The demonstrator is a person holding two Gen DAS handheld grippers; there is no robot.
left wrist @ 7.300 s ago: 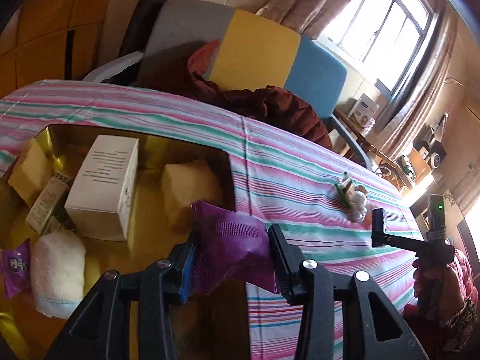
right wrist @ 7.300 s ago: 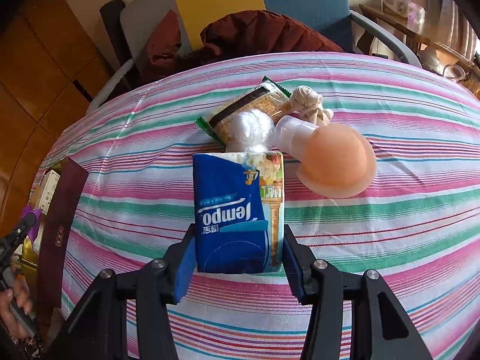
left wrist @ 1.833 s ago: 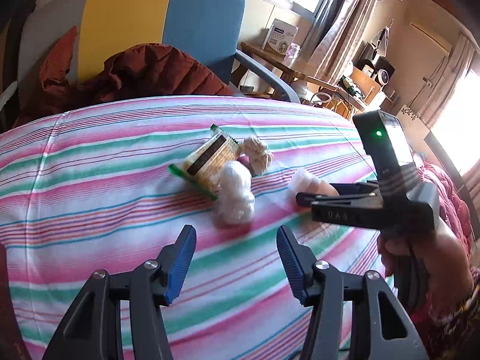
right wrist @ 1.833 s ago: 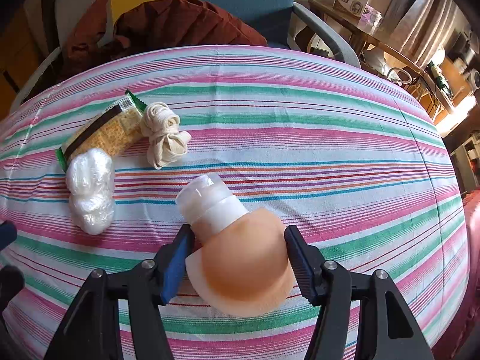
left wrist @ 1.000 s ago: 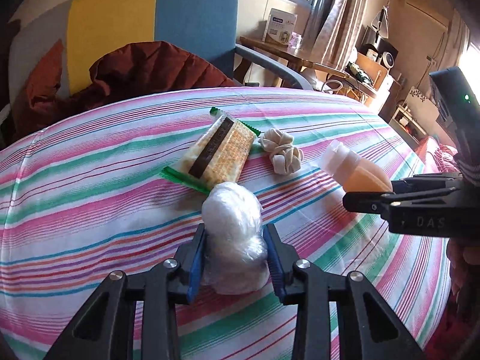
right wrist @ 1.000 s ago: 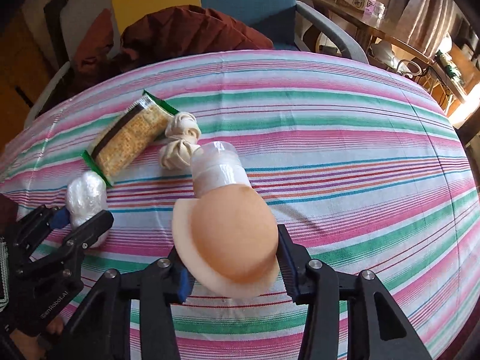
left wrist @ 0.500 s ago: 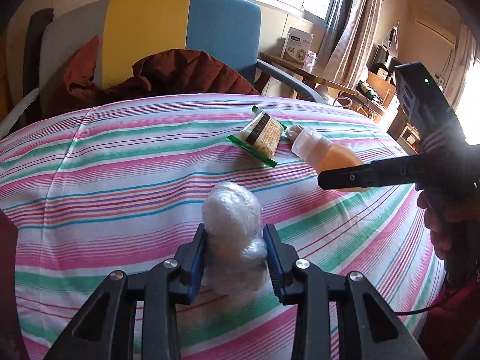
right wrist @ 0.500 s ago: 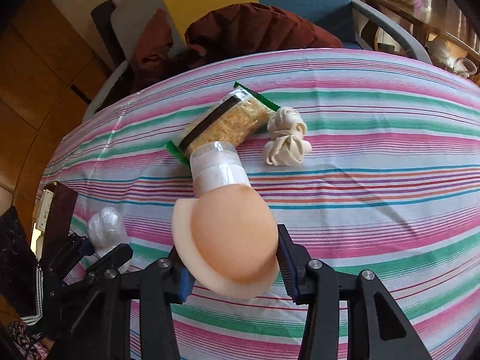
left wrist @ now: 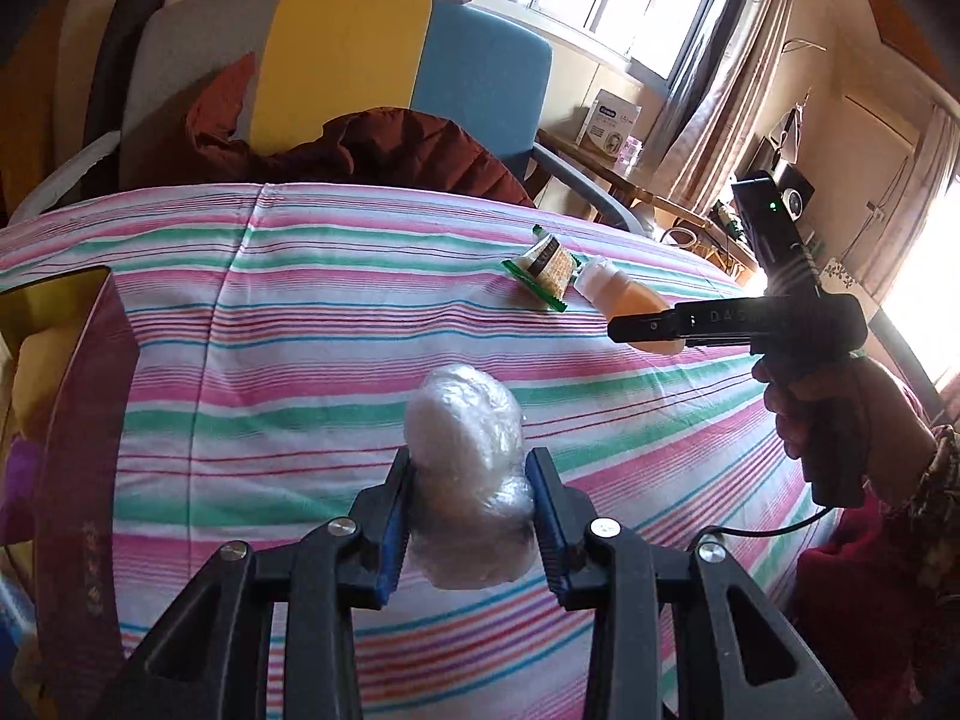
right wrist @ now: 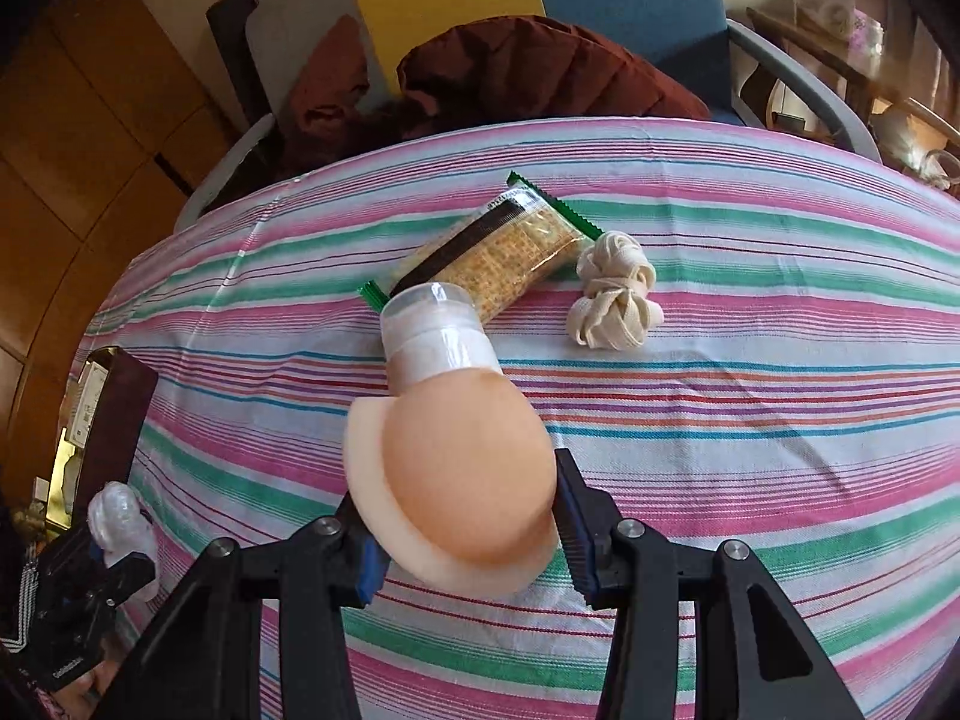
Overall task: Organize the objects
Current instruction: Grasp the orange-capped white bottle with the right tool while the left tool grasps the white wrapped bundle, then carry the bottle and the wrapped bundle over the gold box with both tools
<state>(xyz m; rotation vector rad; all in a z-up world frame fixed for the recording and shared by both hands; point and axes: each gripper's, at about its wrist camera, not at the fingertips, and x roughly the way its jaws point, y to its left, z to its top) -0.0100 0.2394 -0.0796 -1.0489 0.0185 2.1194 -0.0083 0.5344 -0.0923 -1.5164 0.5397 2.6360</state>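
My left gripper [left wrist: 471,516] is shut on a clear plastic-wrapped white bundle [left wrist: 465,468] and holds it above the striped tablecloth [left wrist: 300,312]. It also shows in the right wrist view [right wrist: 120,525]. My right gripper [right wrist: 465,531] is shut on a peach squeeze bottle [right wrist: 456,462] with a clear cap, held above the cloth. The bottle also shows in the left wrist view [left wrist: 624,294]. A green-edged cracker packet [right wrist: 492,261] and a knotted cream cord [right wrist: 612,300] lie on the cloth beyond the bottle. A gold-lined box [left wrist: 66,330] with a maroon wall sits at the table's left.
A grey, yellow and blue armchair [left wrist: 348,72] with a maroon jacket [left wrist: 384,147] stands behind the table. A side table with a white carton [left wrist: 609,123] is at the far right. The box shows at the left edge of the right wrist view [right wrist: 105,414].
Both grippers have moved left toward the box, each carrying its object. The cracker packet and cord now lie farther away on the right.
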